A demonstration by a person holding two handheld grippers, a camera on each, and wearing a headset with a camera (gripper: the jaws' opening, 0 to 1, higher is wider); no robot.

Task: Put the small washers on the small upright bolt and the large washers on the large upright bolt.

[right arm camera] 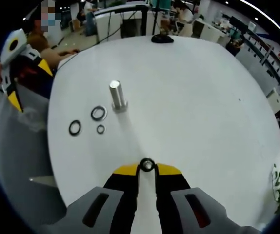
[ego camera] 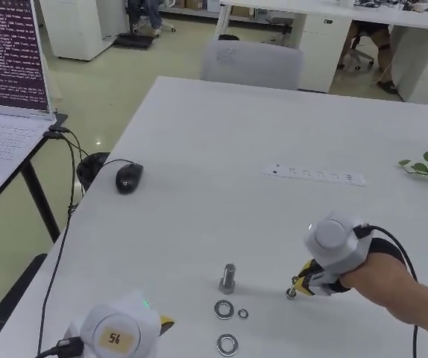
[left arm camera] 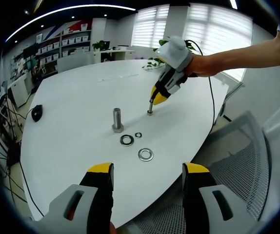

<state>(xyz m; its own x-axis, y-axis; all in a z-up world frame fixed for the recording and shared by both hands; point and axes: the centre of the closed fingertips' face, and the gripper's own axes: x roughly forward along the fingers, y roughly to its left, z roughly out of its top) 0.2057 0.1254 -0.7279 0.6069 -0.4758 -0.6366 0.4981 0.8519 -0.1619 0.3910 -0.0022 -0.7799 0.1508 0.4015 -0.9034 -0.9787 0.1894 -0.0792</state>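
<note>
As right gripper point(right arm camera: 147, 168) pinches a small washer point(right arm camera: 147, 165), left gripper point(left arm camera: 148, 168) gapes.

I count two upright bolts: one large bolt point(ego camera: 228, 277), one small bolt point(ego camera: 291, 292). Four washers: two large washers point(ego camera: 224, 309), one small washer point(ego camera: 243, 314) lying loose, and another small one pinched in my right gripper point(ego camera: 300, 284). Two grippers, counting my left gripper point(left arm camera: 148, 170). One mouse point(ego camera: 128, 177), one power strip point(ego camera: 315, 175), one laptop point(ego camera: 5, 112).
</note>
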